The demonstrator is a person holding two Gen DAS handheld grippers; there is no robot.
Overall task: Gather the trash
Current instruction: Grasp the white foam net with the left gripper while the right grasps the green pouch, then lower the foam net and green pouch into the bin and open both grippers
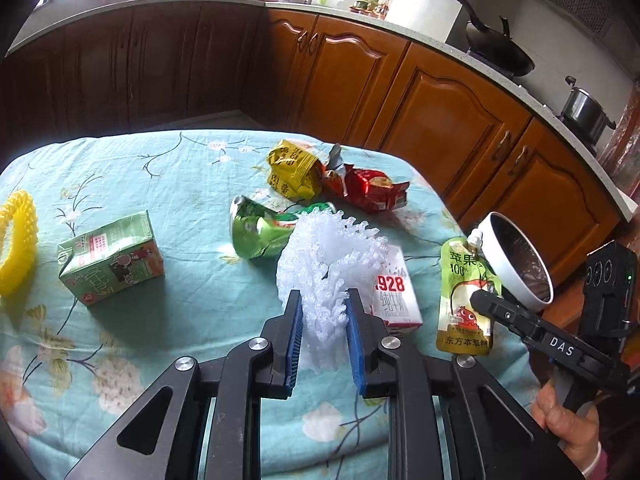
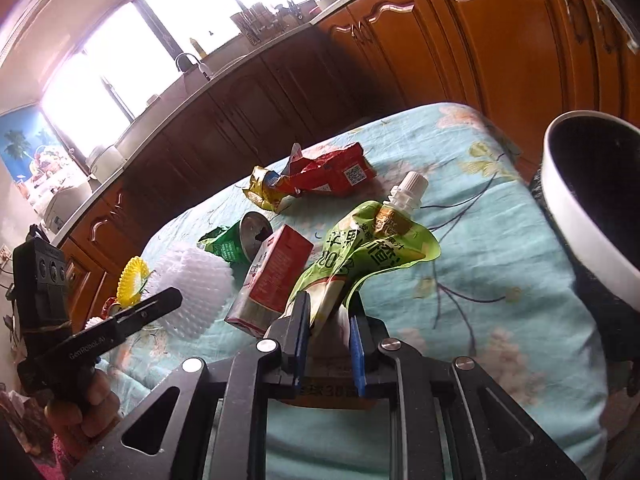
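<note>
In the lower centre of the left wrist view, the white foam fruit net [image 1: 328, 276] is pinched between the narrowed pads of the left gripper [image 1: 322, 336] — soft, so it is squeezed. The green juice pouch [image 2: 360, 256] is clamped at its crumpled base by the right gripper [image 2: 330, 334], spout up, beside the white bin [image 2: 568, 216] at right — presumably its destination.

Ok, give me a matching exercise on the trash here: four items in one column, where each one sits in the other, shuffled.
Items:
1. white foam net
2. green juice pouch
3. green drink carton
4. crushed green can

Places:
A. lying on the tablecloth beyond the foam net
B. between the pads of the right hand-held gripper
C. standing alone near the yellow ring
D. between the pads of the left hand-held gripper

Pairs: 1-D, 2-B, 3-C, 4-A
</note>
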